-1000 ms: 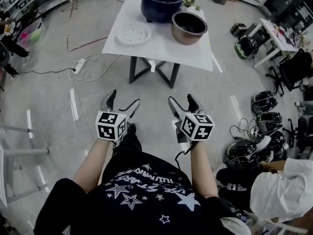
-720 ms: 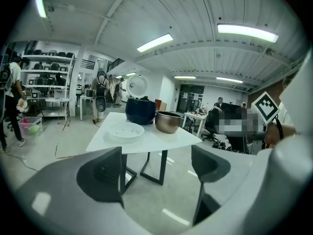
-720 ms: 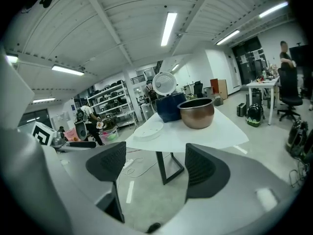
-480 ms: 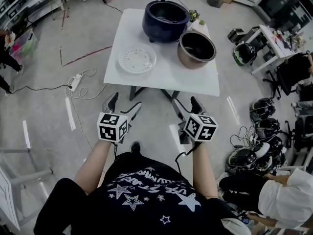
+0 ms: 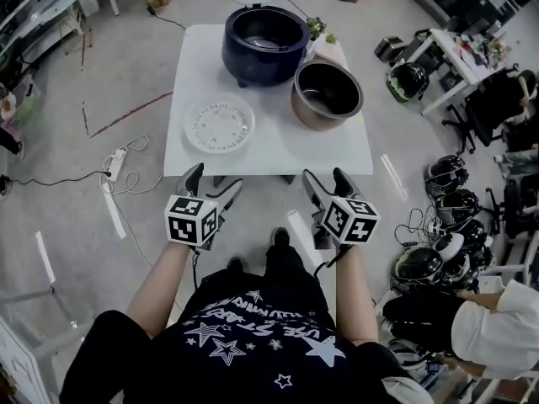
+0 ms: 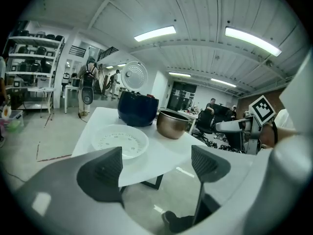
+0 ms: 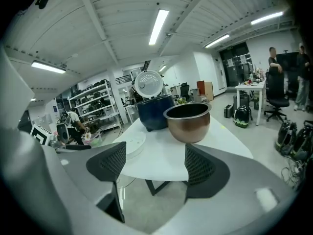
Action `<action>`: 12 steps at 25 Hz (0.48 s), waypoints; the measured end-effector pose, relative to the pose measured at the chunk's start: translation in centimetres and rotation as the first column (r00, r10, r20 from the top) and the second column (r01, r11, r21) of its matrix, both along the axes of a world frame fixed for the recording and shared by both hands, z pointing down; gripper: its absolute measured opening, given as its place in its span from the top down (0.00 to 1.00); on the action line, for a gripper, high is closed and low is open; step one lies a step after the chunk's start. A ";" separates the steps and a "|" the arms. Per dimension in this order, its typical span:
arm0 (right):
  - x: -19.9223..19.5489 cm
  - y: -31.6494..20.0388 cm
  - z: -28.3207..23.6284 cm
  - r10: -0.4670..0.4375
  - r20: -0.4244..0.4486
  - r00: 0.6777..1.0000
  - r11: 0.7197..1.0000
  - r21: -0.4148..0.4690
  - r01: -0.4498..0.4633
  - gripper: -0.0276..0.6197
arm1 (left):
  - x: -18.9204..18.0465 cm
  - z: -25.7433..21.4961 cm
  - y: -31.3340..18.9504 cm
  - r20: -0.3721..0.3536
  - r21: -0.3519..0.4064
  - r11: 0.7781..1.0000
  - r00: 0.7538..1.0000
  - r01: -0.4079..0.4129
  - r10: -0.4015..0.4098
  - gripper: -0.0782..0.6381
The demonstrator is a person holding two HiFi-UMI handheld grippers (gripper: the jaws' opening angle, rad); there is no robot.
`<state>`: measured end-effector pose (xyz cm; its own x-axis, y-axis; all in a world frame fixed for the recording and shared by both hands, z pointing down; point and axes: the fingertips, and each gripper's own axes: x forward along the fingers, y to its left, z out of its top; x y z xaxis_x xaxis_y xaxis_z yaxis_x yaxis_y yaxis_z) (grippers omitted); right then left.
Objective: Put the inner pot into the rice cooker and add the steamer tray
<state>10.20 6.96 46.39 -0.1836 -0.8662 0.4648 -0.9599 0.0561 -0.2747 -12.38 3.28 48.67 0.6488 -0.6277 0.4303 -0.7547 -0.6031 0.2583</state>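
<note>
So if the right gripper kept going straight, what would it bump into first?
Probably the copper inner pot. The right gripper, jaws open and empty, points toward it over the near edge of the white table. Running low, it might catch the table edge first; height is hard to judge.

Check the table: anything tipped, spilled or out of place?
Nothing stands out. The rice cooker stands with its lid up, the inner pot sits upright beside it, and the steamer tray lies flat on the white table. No spill shows. The left gripper and right gripper are open, holding nothing.
</note>
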 end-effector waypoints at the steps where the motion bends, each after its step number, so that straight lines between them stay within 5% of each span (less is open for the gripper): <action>1: 0.6 -0.7 0.1 0.007 0.004 1.000 1.000 0.002 -0.007 0.36 | 0.5 0.0 -0.7 -0.002 0.001 1.000 1.000 -0.001 0.001 0.29; 12: 9.0 -12.0 -1.4 -0.020 0.054 0.998 0.997 0.074 0.016 0.36 | 6.2 -0.7 -9.1 0.012 0.012 0.996 0.996 0.086 -0.086 0.29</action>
